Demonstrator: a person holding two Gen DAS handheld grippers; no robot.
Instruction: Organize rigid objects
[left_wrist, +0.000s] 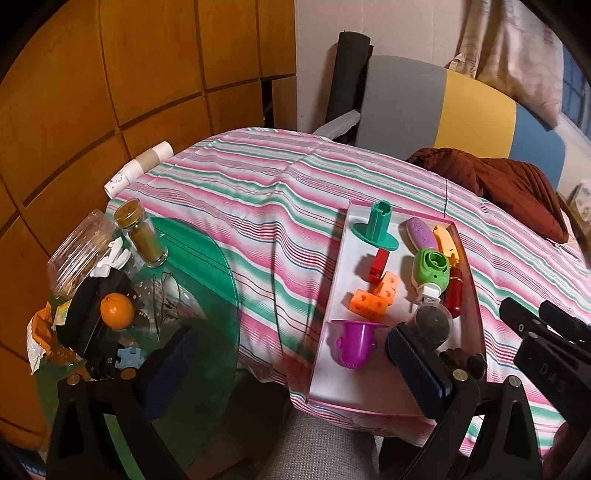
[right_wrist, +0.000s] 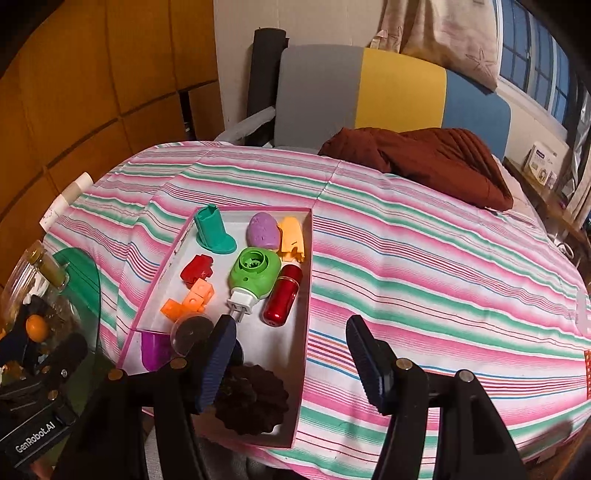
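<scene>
A shallow pink-edged box (right_wrist: 303, 295) lies on a bed covered with a striped blanket (right_wrist: 424, 266), near its front edge. Inside the box are a teal piece with a flat base (right_wrist: 212, 230), a purple oval thing (right_wrist: 263, 229), a yellow-orange piece (right_wrist: 291, 234), a red block (right_wrist: 197, 271), orange cubes joined together (right_wrist: 192, 295), a green round device with a white plug (right_wrist: 255, 271), a red metallic cylinder (right_wrist: 282, 297), a purple cup (left_wrist: 354, 343), a small clear round container with a dark inside (right_wrist: 192, 332) and a dark brown ridged mould (right_wrist: 253, 400) in the near corner.

The right tool (right_wrist: 291, 354) is released: its jaws stand apart with nothing between them. One finger is over the inside of the box beside the brown mould, the other is over the blanket outside the box wall.

The left tool (left_wrist: 291, 365) is also released and wide open, holding nothing. One finger is over a round green glass table (left_wrist: 218, 280), and the other is just beside the clear round container in the box. On this table stand a spice jar (left_wrist: 142, 234), a big clear jar (left_wrist: 79, 251) and an orange (left_wrist: 117, 311).
</scene>
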